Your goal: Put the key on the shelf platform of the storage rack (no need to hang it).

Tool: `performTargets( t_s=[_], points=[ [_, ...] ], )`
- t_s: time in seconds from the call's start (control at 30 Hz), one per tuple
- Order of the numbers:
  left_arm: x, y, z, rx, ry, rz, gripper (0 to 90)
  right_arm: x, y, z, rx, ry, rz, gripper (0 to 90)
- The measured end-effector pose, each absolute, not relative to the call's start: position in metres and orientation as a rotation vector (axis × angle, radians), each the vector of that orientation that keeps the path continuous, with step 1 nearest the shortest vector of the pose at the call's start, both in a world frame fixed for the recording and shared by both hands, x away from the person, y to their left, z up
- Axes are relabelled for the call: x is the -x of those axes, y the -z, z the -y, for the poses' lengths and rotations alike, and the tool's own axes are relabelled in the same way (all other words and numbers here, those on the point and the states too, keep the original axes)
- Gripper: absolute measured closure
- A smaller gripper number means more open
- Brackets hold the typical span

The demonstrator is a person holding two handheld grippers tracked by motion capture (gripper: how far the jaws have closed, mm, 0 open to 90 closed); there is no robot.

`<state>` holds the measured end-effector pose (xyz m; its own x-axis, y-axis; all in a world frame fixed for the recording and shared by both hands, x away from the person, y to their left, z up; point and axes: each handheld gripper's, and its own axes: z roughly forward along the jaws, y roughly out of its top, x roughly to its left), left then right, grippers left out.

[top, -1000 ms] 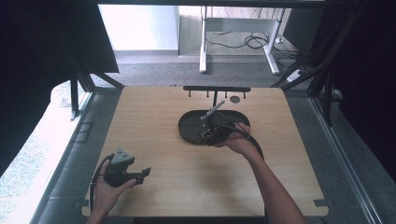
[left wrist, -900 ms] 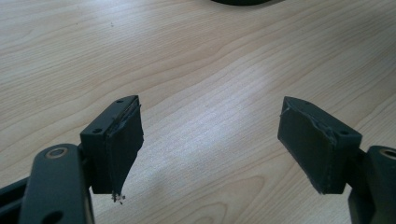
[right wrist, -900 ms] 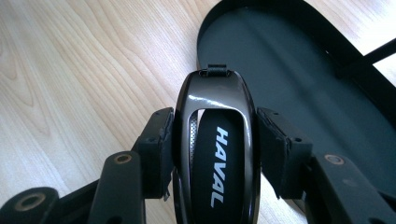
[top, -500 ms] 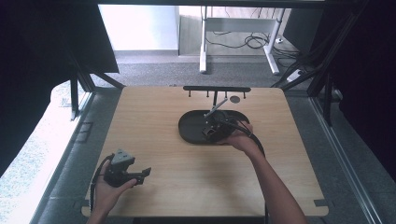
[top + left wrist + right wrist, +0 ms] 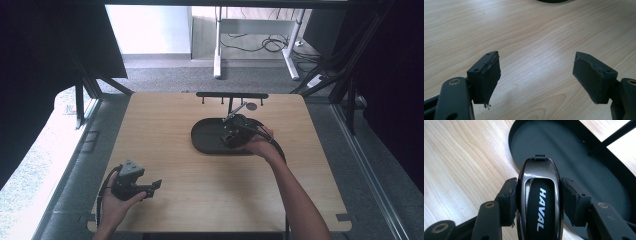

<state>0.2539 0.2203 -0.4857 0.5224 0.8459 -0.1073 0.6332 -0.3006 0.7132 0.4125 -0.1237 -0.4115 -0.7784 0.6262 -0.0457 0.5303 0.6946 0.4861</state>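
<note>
Black and oval, a shallow tray (image 5: 207, 137) lies a little toward 1 o'clock of the wooden table's (image 5: 210, 200) middle. Behind it, near the 12 o'clock edge, a thin black rack (image 5: 232, 95) stands with small pegs under its bar and a post running down toward the tray; a small dark disc (image 5: 252, 106) lies beside it.

The right gripper (image 5: 539, 195) sits over the tray's 3 o'clock end, held by the right hand (image 5: 260, 146). Its jaws pinch a glossy dark key fob (image 5: 540, 197) lettered HAVAL, one pad on each long side. In the right gripper view the fob's looped tip reaches over the tray's near rim, with the tray floor beyond it bare. The rack's post crosses the tray's far side at that view's 1 o'clock.

The left gripper (image 5: 536, 77) is at the table's 7 o'clock corner in the left hand (image 5: 115, 207), its jaws spread wide with bare wood between them. A sliver of the tray rim shows at 12 o'clock of the left gripper view.

Bare tabletop lies between the two grippers and along the 6 o'clock edge. Dark frame struts (image 5: 82, 95) flank the table at 9 and 3 o'clock.
</note>
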Motion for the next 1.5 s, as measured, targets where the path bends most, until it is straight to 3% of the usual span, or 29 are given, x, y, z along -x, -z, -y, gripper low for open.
performTargets(
  t_s=[1.5],
  points=[
    [-0.255, 0.486, -0.223, -2.037, -0.375, -1.207, 22.4, -0.462, 0.469, 0.126, -1.001, -0.638, -2.699, 48.9]
  ],
)
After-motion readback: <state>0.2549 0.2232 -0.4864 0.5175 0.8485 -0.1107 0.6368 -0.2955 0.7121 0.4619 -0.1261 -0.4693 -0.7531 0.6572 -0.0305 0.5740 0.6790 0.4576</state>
